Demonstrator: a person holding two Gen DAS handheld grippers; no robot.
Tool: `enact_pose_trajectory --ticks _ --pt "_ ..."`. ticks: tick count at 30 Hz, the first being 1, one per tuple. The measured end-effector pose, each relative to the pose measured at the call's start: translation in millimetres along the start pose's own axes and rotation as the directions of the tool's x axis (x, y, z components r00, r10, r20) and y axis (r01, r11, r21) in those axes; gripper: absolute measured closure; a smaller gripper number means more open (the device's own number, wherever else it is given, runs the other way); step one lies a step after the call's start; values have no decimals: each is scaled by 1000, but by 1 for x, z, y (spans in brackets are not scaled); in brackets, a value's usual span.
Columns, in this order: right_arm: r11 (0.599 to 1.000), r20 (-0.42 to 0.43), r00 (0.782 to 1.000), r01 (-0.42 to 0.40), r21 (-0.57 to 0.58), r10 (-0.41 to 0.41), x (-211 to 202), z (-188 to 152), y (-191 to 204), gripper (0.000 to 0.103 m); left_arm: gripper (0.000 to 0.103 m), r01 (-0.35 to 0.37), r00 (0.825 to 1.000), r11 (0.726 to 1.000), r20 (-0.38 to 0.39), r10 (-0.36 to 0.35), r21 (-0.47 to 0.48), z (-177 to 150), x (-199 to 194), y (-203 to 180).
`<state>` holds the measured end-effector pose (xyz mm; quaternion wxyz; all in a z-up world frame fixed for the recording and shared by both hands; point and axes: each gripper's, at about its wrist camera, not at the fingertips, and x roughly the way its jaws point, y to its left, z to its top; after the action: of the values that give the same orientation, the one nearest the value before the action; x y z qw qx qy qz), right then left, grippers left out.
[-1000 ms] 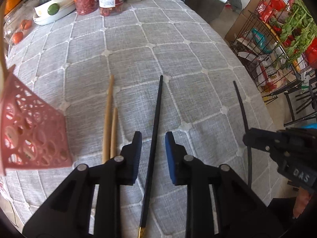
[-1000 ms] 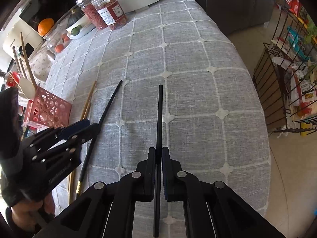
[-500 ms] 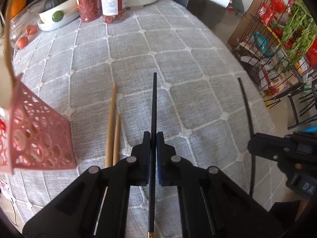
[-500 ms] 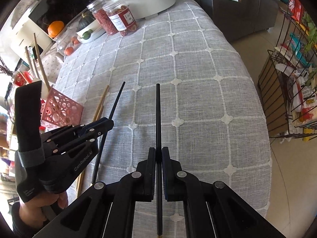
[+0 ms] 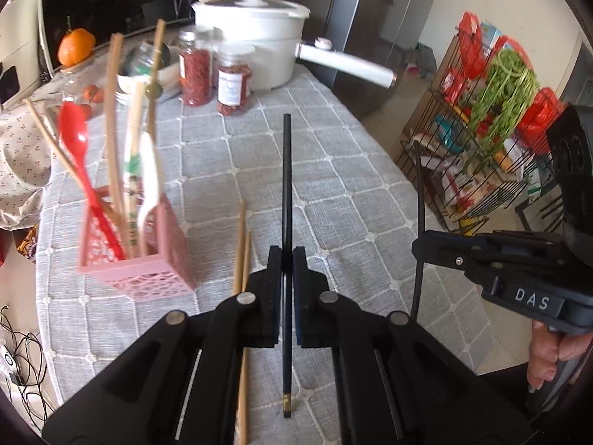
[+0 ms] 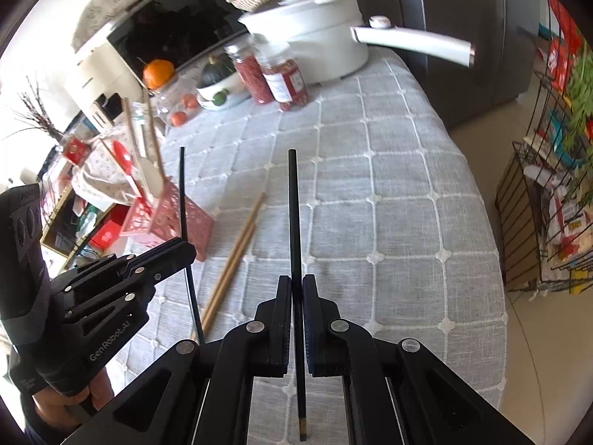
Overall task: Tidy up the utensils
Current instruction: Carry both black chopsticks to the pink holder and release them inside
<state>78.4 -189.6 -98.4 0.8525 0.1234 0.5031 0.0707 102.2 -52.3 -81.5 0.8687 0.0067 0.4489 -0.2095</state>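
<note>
Left gripper (image 5: pixel 285 259) is clamping a thin black chopstick (image 5: pixel 286 200), jaws closed tight on its shaft; stick is lifted off the surface (image 5: pixel 352 193), gold-banded end hanging near the camera. Right gripper (image 6: pixel 294 285) is pinching a second black chopstick (image 6: pixel 294 222) the same way, jaws closed on it, gold band at the near end.

Surface is wearing a grey woven cloth with a white stitched grid. Two plain wooden chopsticks (image 5: pixel 241 256) are lying on it side by side, just right of a pink perforated plastic basket (image 5: pixel 148 259). Basket is holding a red plastic spoon (image 5: pixel 76 137), a white spoon, wooden chopsticks and a paper-sleeved pair, all leaning.

Far end: white lidded pot (image 5: pixel 255 37) with a long handle, two clear jars of red dried fruit (image 5: pixel 215 74) with white labels, print too small to read.

Gripper bodies are showing "DAS" on the right one, "GenRobot.AI" on the left.
</note>
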Motion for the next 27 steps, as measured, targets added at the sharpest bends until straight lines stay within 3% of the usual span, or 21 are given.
enact_pose_trajectory --ticks 7,10,14,24,27 --pt "994 111 993 -34 -103 45 -29 1 39 97 97 14 992 1000 128 -11 -18 1 -48 12" --pt "989 169 983 -44 -141 68 -39 4 55 97 97 4 981 1000 196 1 -21 2 -67 15" --pt "981 246 966 -29 -191 76 -49 10 76 97 97 5 956 999 293 6 -37 6 -91 21" --pt "972 379 919 -22 -233 112 -75 26 109 97 97 -57 860 995 502 93 -88 11 -140 41" --pt "972 388 913 -33 -234 125 -77 28 114 97 97 -85 852 991 508 126 -103 11 -142 49"
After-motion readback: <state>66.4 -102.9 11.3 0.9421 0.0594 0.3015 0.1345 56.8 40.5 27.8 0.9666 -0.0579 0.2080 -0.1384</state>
